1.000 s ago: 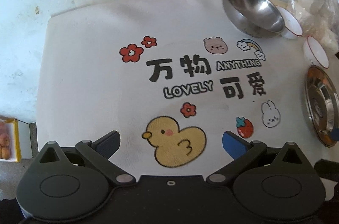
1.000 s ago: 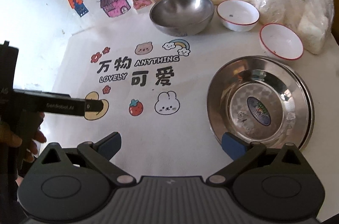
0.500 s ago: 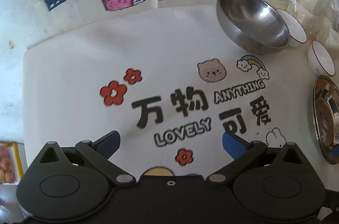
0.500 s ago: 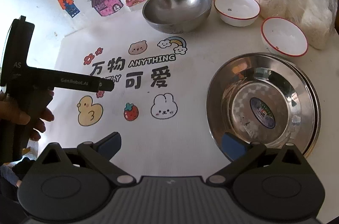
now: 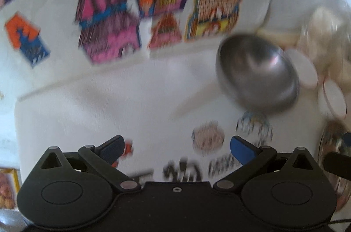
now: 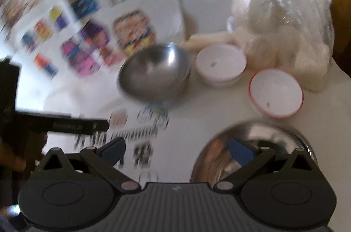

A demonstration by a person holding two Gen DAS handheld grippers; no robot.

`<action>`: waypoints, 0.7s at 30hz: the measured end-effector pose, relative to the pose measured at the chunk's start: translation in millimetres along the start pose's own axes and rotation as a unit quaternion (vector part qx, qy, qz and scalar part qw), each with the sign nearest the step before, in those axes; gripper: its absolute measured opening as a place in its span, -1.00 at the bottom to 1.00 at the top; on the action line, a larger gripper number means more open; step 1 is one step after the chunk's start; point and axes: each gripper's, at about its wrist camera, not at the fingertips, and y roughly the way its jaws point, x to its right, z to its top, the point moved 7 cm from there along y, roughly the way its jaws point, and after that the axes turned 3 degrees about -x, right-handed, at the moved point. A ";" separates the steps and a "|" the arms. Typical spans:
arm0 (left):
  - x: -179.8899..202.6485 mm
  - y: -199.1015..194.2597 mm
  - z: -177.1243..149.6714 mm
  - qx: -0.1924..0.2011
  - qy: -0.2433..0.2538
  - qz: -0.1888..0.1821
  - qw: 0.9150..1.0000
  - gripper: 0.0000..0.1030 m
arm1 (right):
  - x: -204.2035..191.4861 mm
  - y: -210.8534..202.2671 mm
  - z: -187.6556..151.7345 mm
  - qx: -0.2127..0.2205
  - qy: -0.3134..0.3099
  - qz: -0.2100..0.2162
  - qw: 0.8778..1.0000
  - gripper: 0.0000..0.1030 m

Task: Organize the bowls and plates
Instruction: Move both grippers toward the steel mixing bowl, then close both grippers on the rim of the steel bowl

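A steel bowl [image 5: 258, 74] [image 6: 155, 72] stands at the back of the white mat. Two white bowls with red rims [image 6: 220, 64] [image 6: 276, 92] sit to its right; in the left wrist view they show as blurred discs [image 5: 303, 70] [image 5: 333, 98]. A wide steel plate [image 6: 258, 135] [image 5: 333, 140] lies nearer, at the right. My left gripper [image 5: 176, 147] is open and empty, low over the mat, short of the steel bowl. My right gripper [image 6: 176, 148] is open and empty, its right fingertip [image 6: 240, 149] over the plate's left rim. Both views are motion-blurred.
A clear bag of white lumps [image 6: 283, 34] lies at the back right. Coloured house drawings [image 5: 109, 25] hang behind the mat. The left gripper's body [image 6: 65, 124], held by a hand, crosses the left side of the right wrist view.
Both grippers have moved forward toward the bowls at the back. The steel bowl and white bowls appear larger and closer. Both stay open and empty.
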 end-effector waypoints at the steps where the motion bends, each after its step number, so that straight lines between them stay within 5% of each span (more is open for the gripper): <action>1: 2.3 -0.6 6.3 0.007 0.000 -0.001 1.000 0.99 | 2.7 5.1 8.1 0.004 0.015 0.004 1.000 0.99; 9: 16.2 12.5 50.5 0.025 0.028 0.016 0.999 0.99 | 12.7 36.4 39.7 0.012 0.055 0.015 0.998 0.91; 21: 11.7 0.7 66.8 0.048 0.022 0.016 0.998 0.99 | 13.5 60.0 50.6 0.004 0.091 0.032 0.995 0.90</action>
